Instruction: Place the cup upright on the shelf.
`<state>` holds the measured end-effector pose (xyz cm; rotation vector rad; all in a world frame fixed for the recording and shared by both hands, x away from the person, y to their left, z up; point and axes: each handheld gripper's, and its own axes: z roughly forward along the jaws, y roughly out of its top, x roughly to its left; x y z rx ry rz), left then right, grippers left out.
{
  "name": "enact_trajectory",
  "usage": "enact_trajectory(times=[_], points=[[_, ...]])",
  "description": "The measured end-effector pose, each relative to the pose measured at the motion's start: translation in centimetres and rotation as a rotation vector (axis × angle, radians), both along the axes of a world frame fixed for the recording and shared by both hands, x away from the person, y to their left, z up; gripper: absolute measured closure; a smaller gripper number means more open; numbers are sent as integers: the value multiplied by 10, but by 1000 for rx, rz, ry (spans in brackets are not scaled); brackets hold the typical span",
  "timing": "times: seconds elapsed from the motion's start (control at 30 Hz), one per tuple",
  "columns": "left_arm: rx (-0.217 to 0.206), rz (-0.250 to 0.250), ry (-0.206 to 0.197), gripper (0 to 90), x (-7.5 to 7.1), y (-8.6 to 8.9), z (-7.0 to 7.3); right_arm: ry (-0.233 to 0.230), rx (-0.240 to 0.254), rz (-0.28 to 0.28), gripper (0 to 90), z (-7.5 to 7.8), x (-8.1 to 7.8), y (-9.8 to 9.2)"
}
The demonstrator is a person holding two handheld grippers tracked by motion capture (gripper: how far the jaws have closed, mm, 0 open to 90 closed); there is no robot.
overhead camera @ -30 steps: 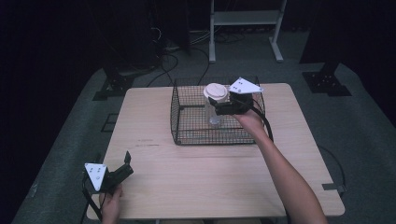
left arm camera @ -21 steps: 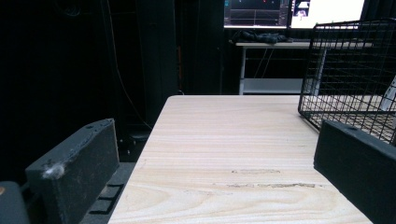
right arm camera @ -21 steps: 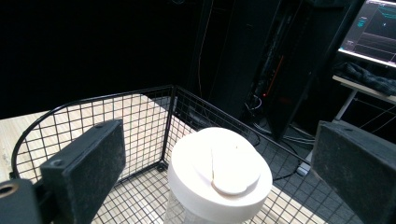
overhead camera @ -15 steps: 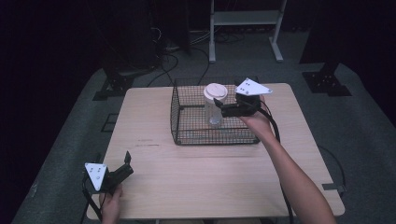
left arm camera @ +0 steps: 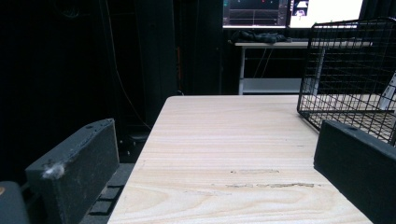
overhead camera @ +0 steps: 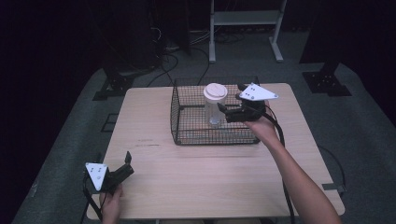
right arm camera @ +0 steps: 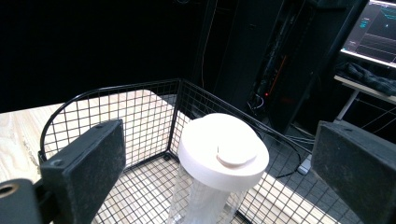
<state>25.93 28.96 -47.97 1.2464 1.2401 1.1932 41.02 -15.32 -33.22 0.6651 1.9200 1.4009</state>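
Right gripper (overhead camera: pixel 223 111) hovers wide open, holding nothing, at three o'clock of the upright clear plastic jar with white round lid (overhead camera: pixel 215 103) inside the black wire basket (overhead camera: pixel 187 126).

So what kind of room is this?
Probably a lab or workshop for recording. A wooden table stands in a dark room, with computer screens on a desk behind and cables across the floor.
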Motion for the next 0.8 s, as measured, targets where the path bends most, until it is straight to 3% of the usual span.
enact_trajectory(times=[0.8], points=[[7,-1,3,0,0,-1,0,9,-14,13,27,-11,-26,-19]])
